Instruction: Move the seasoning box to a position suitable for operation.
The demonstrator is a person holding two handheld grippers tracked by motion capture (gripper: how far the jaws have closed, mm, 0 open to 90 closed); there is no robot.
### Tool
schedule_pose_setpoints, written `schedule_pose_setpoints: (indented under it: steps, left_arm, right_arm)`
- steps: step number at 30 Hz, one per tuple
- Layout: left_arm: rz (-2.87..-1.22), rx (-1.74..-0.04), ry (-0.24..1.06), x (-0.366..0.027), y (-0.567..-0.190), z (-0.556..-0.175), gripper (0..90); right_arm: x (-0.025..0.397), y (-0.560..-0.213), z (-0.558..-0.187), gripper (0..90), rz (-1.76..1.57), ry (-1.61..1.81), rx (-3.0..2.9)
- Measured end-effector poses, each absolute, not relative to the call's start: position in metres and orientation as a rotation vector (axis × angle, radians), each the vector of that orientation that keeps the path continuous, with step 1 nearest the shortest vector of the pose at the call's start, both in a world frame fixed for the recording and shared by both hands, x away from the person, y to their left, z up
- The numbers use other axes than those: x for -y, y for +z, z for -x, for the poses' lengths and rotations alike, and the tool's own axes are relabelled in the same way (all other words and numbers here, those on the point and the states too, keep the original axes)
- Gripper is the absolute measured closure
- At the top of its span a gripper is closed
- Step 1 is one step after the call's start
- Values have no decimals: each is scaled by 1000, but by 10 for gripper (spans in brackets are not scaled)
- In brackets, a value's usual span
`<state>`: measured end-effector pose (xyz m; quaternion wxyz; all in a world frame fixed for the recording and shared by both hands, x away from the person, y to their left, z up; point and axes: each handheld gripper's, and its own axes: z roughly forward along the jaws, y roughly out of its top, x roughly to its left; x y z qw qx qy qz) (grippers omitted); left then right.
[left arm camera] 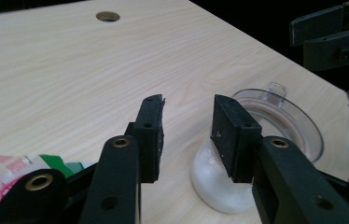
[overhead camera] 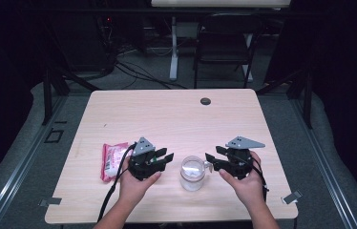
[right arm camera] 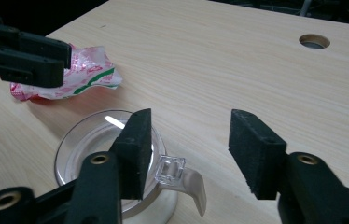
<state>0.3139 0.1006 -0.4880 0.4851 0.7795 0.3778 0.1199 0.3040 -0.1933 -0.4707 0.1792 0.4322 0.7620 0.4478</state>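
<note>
Where both jaws gape — clear round plastic mug [overhead camera: 192, 173] between left hand-held gripper [overhead camera: 163, 158] and right hand-held gripper [overhead camera: 211, 161], crinkled packet [overhead camera: 112, 160] aside

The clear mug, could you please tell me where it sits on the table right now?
In the high view the clear mug stands near the table's front edge, between the left claw and the right claw, its handle toward the right one.

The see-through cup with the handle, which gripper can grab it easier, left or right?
Probably the right gripper. The cup has its handle pointing towards it, just in front of its open jaws. The left gripper, also open, faces the cup's smooth side.
</note>
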Motion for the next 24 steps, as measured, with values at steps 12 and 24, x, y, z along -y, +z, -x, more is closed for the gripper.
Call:
schedule_pose_setpoints:
  steps: [12,24]
  left_arm:
    - [-1951,-872,293,-92,-500,-307,647]
    - [-2002,-867,206,-89,-506,-305,885]
  right_arm:
    - [197,-471,-299,708,-1284,1277,-2104]
    - [188,-486,-304,773,-1310,1200,-2190]
